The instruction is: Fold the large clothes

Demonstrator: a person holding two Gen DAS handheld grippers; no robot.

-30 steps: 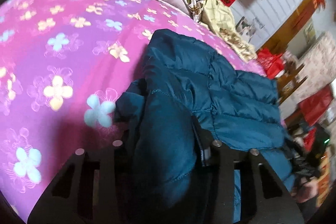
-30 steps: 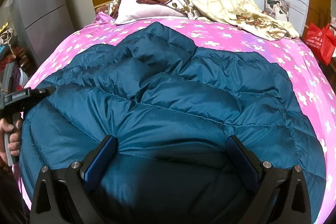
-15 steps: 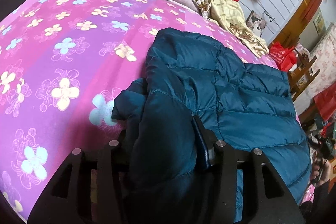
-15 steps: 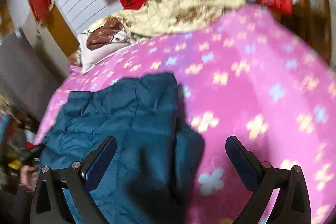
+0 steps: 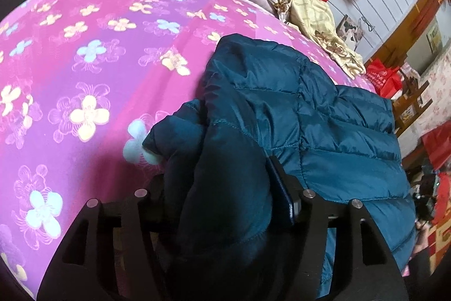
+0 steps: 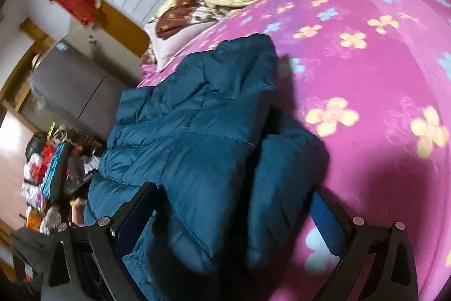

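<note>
Teal quilted puffer jacket (image 5: 324, 114): left gripper (image 5: 222, 188) opening, releasing sleeve at 6 o'clock; right gripper (image 6: 234, 219) wide, now straddling opposite sleeve, so fold-in comes next.

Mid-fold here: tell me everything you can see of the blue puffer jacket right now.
The blue puffer jacket is teal, shiny and quilted in stitched puffy panels. It lies folded into a narrower bundle on the pink flowered bedspread, a sleeve doubled over on each side. One sleeve fold sits between the jaws of the left hand-held gripper, which are opening. The right hand-held gripper is wide open, straddling the other sleeve fold without pinching it. No zip or hood shows.
</note>
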